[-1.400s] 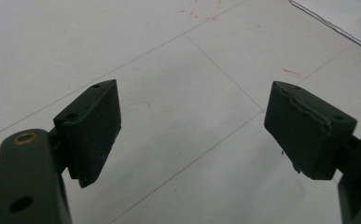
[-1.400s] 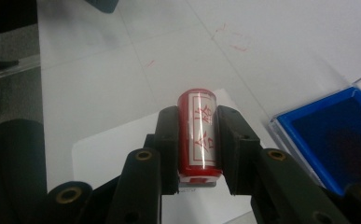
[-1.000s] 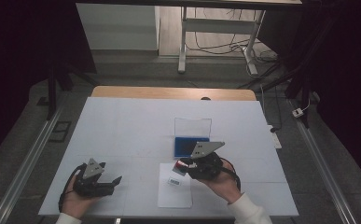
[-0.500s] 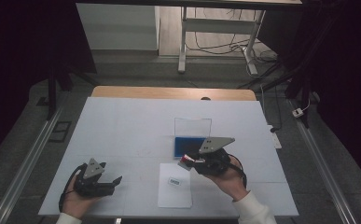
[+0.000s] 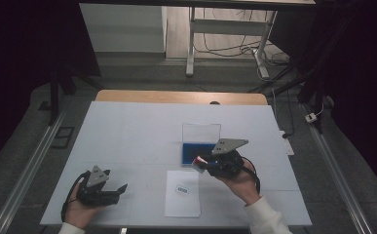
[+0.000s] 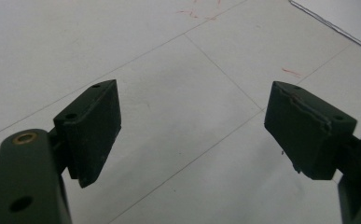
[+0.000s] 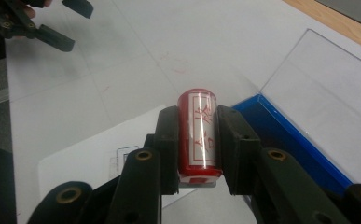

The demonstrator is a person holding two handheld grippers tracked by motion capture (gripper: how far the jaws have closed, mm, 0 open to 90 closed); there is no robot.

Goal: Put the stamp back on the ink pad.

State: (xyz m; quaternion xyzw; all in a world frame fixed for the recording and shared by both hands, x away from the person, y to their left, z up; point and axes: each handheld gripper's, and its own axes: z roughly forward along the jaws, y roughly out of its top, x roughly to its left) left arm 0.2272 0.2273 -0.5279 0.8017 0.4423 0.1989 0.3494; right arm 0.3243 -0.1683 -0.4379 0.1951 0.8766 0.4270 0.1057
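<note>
High view: right gripper [image 5: 201, 165] clenched on red stamp [image 5: 196, 163], held above table [image 5: 127, 126] between blue pad box [image 5: 198, 150] and paper sheet [image 5: 182, 193]. Sheet lay just toward person and left of stamp; right hand nearer. Left gripper [image 5: 119, 189] well apart, jaws released, nothing between.

Left gripper view: jaws wide, bare table [image 6: 178, 74] beyond.

Right gripper view: stamp [image 7: 198, 135] clamped between pads, long axis running out along jaws; sheet [image 7: 94, 154] below-left, box [image 7: 290, 140] at right, lid open.
</note>
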